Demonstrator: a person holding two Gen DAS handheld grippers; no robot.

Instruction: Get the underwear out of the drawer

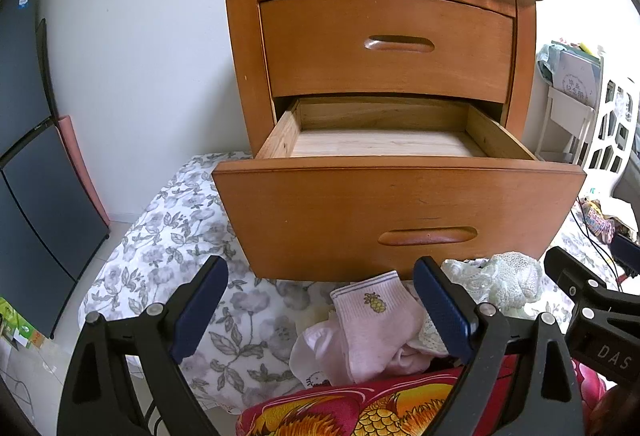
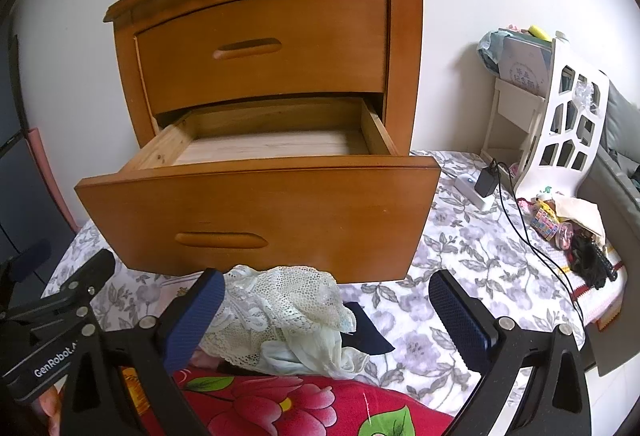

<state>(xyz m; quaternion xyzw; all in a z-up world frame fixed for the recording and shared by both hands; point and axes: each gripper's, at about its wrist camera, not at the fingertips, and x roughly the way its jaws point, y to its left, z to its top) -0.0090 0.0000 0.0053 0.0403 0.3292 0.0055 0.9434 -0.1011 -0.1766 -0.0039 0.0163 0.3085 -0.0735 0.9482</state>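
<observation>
Red floral quilt (image 2: 280, 404) lies closest, under both tools. Just past it, in front of the orange-brown wooden nightstand (image 1: 380, 36), sits a heap of clothes: pale lace underwear (image 2: 288, 300) and a pink sock with a pineapple motif (image 1: 372, 320). Above the heap, the nightstand's lower drawer (image 1: 400, 212) stands pulled out, its bare floor showing. Left hand-held gripper (image 1: 320, 308) and right hand-held gripper (image 2: 326, 316) are both spread wide, pinching nothing.
</observation>
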